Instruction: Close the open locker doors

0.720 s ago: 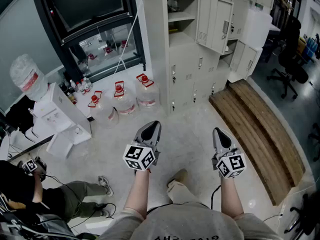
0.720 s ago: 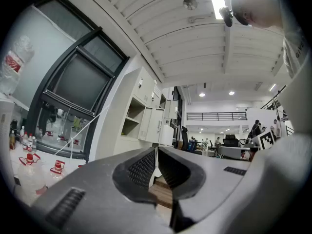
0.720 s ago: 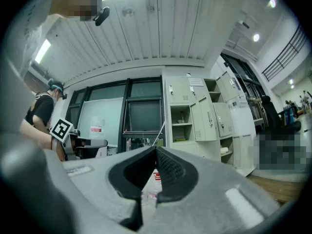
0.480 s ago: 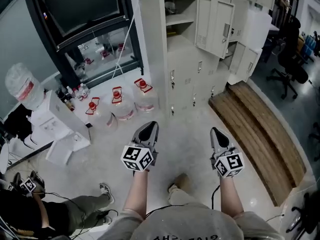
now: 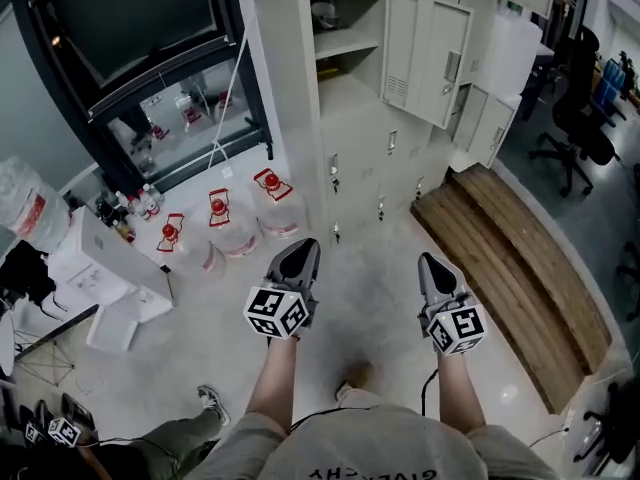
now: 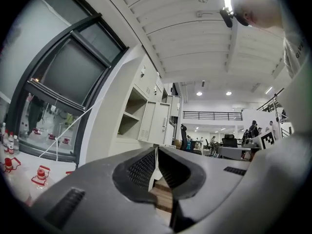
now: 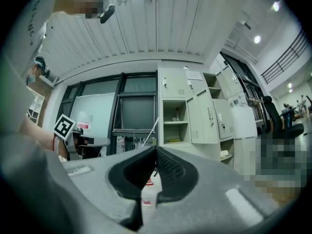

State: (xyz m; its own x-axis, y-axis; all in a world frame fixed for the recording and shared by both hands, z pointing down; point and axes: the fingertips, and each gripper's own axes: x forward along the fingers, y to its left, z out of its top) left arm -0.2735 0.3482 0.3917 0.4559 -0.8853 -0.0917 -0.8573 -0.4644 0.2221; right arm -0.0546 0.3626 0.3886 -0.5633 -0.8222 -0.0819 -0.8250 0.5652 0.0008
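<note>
Above the pale floor [image 5: 380, 298], well short of the lockers [image 5: 360, 148] | left gripper [image 5: 298, 256]: jaws together, empty | right gripper [image 5: 437, 270]: jaws together, empty | upper door [image 5: 430, 58]: swung open (shelves showing beside it) | second door [image 5: 487, 123]: open, lower right | water bottles [image 5: 222, 223]: left of lockers

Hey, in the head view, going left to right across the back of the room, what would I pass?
water dispenser → water jugs → open locker compartment → open locker door → office chair
</note>
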